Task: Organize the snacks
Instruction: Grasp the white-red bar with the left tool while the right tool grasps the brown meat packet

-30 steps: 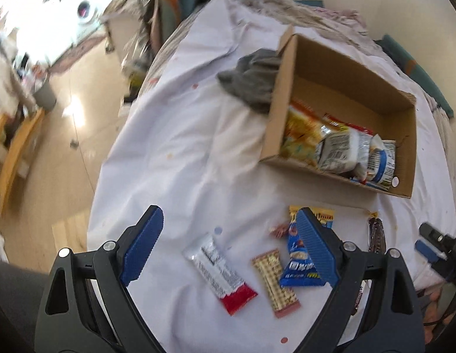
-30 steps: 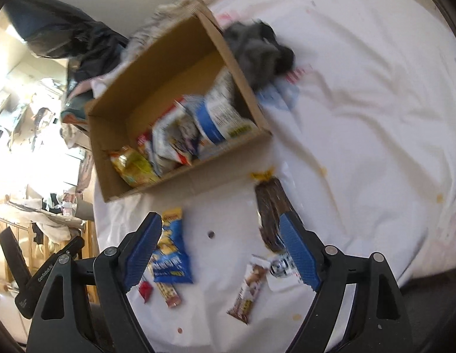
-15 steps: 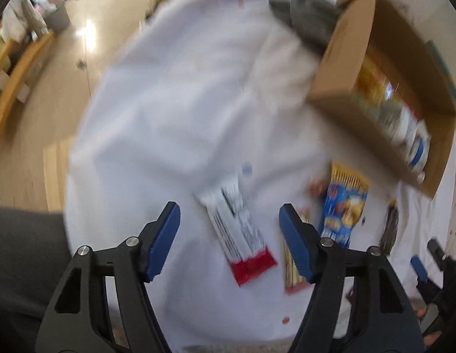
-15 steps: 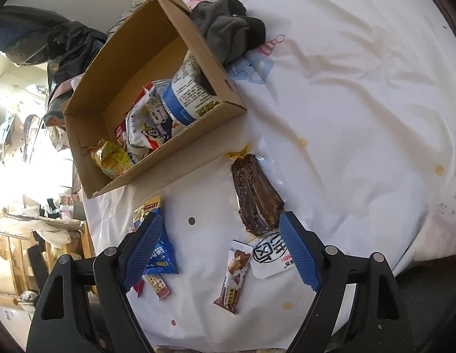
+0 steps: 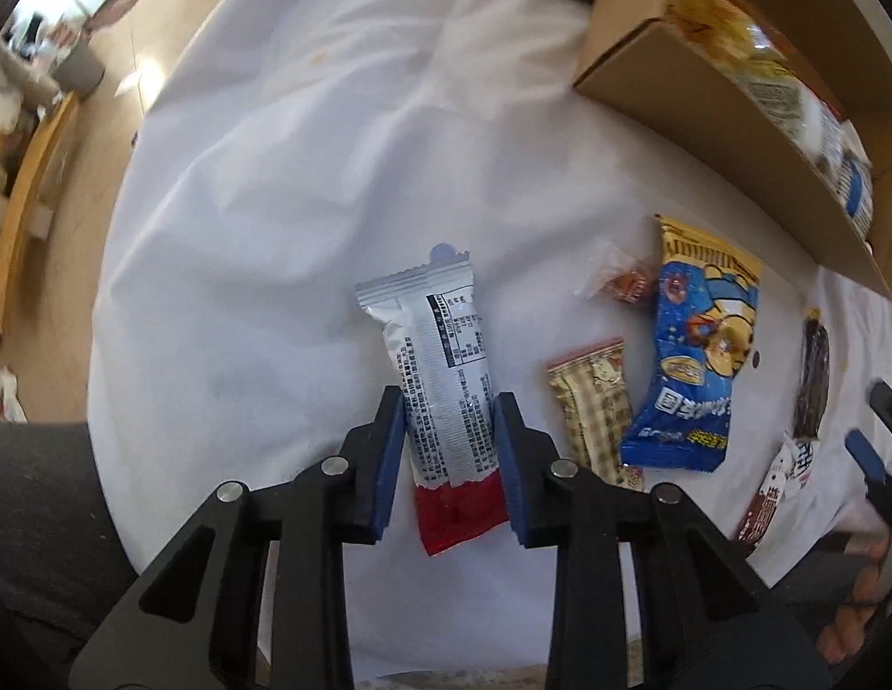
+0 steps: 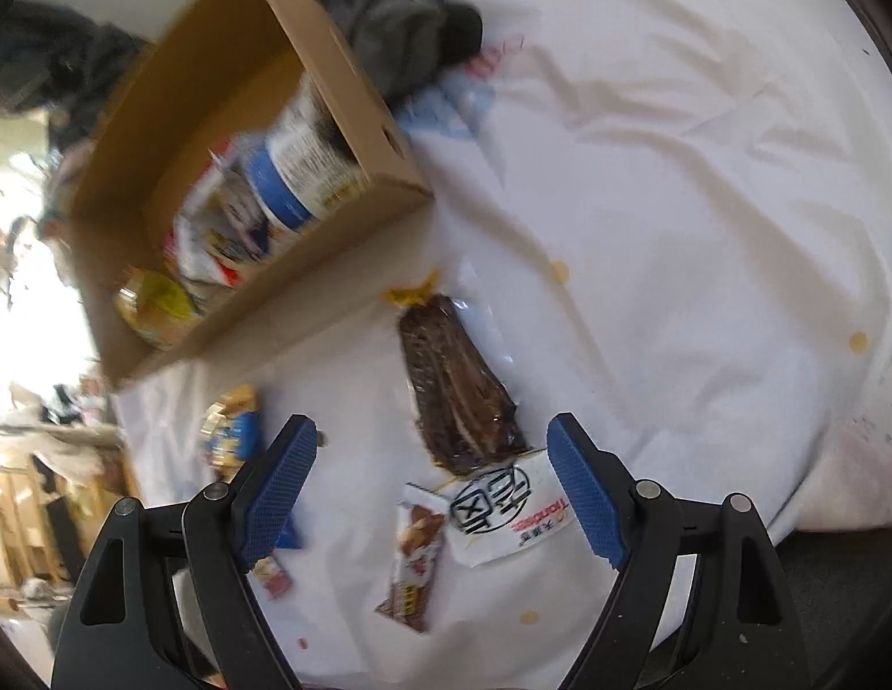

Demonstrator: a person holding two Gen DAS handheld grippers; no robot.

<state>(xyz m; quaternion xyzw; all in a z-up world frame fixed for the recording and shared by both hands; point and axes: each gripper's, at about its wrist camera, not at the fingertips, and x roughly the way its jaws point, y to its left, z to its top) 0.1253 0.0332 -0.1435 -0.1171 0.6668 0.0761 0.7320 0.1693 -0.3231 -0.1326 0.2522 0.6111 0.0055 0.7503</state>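
While the left gripper [image 5: 448,402] is being closed on the silver snack bar [image 5: 440,368], the bar is being squeezed at its sides. It should be lifted gently to the cardboard box [image 5: 727,132]. The right gripper [image 6: 431,454] is being held wide open over the chocolate cake pack [image 6: 454,385].

Bare white sheet [image 5: 261,241] lies open to the left. On the right, scattered snack packets [image 5: 699,345] crowd the near sheet, and the cardboard box [image 5: 693,92] blocks the far right.

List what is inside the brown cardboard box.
Inside the brown cardboard box: a white canister with a blue band, crumpled white snack bags and a yellow packet. Anything beneath them is covered.
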